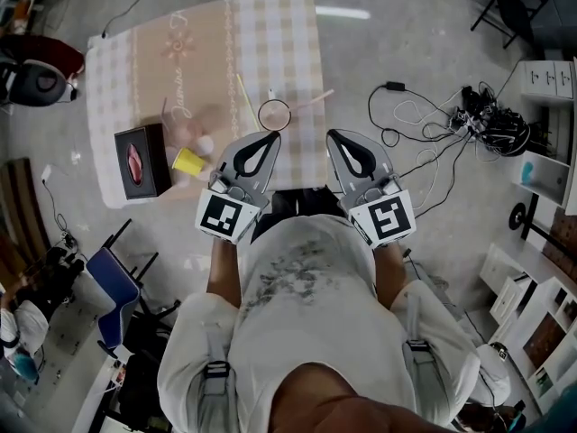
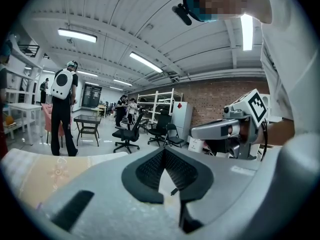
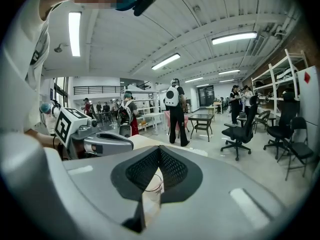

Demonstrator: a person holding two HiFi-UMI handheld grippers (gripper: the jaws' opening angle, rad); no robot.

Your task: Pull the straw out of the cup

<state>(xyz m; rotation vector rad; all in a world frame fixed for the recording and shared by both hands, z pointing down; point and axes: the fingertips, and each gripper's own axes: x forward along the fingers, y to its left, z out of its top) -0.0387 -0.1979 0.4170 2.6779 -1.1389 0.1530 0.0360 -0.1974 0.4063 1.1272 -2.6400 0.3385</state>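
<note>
- white shirt (image 1: 306,278) fills the near part of the head view. what are the tools doing?
- left gripper (image 1: 270,137) and right gripper (image 1: 336,135) sit side by side, each with its jaws pressed together on nothing.
- and the straw?
- pink straw (image 1: 313,98) leans out of the clear cup (image 1: 274,114) toward the right. the cup stands on the checked tablecloth (image 1: 279,34), just beyond the two tips and between them.
- any writing?
- cursive script (image 1: 185,72) runs along the cloth's beige panel, too small to read for sure.
</note>
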